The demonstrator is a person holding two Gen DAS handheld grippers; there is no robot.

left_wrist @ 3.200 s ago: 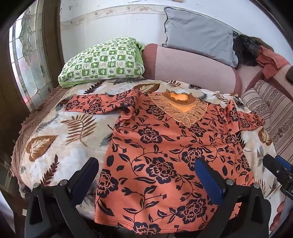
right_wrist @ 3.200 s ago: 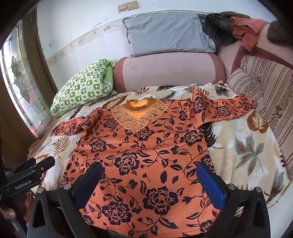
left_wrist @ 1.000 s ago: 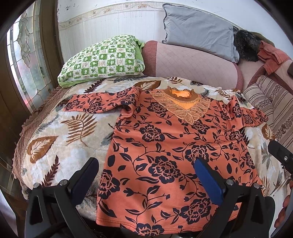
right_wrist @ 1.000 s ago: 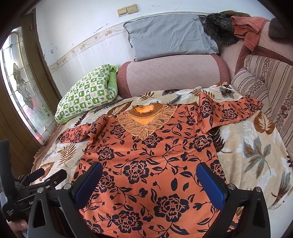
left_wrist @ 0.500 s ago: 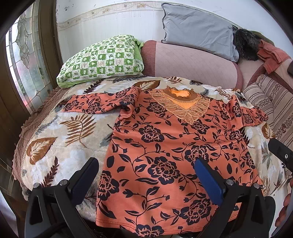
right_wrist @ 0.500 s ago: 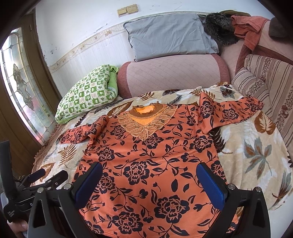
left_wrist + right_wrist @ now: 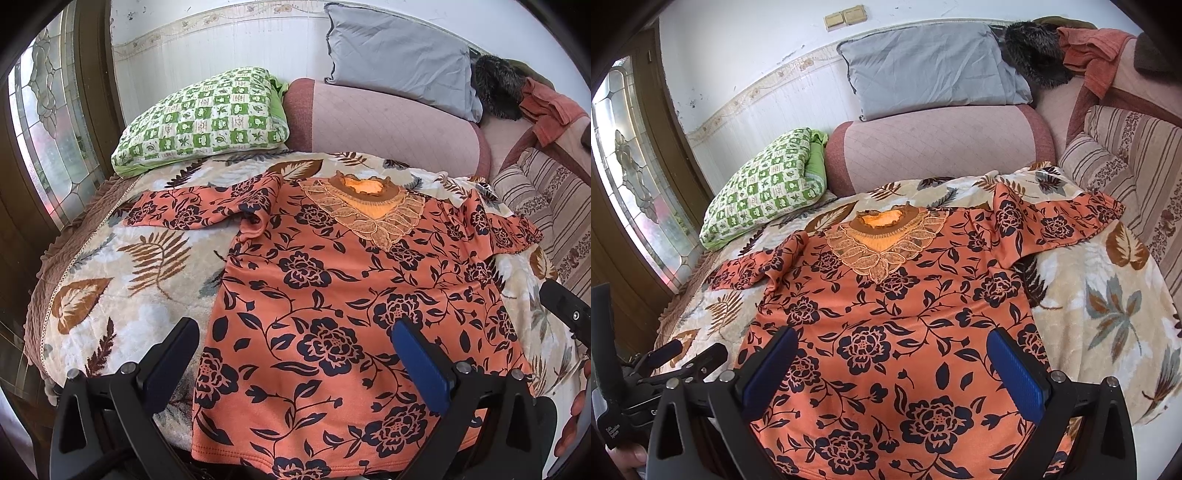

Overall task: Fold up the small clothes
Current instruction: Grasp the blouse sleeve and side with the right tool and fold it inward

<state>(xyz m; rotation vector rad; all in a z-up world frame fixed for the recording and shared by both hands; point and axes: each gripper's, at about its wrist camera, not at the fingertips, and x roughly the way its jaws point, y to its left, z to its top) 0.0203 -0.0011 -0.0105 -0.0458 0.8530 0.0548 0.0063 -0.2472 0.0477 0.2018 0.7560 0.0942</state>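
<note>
orange floral top [image 7: 343,295] lies face up and spread flat on the leaf-print blanket [image 7: 122,295], lace neckline [image 7: 369,210] at the far end, hem hanging at the near edge closest to both grippers. No fold made yet by the look of it

left gripper [image 7: 295,354]: jaws wide apart, holding nothing, hanging above the top's hem on its left half. right gripper [image 7: 892,363]: same, jaws spread, nothing held, above the hem's right half. Cannot tell if either pad touches the cloth

Judgement on doing the first fold well:
- left sleeve [image 7: 199,206] stretches out sideways from the top's shoulder onto the blanket, with a bunched ridge at the armpit. right sleeve [image 7: 1060,221] is flung out toward the striped cushion [image 7: 1126,177] and partly curled over. Both should come in over the body first, otherwise the fold traps lumps
- grab each sleeve near its cuff, pinching only the sleeve layers, not the plush blanket beneath the top
- carry it low across the top's chest and lay it flat; release only once it rests
- then take the two hem corners together, one per gripper, and bring them up to the neckline in step so the edge stays square

Risk: fabric looks thin and slippery, blanket looks grippy, so dragging will likely skew the top. Lift, don't slide
</note>
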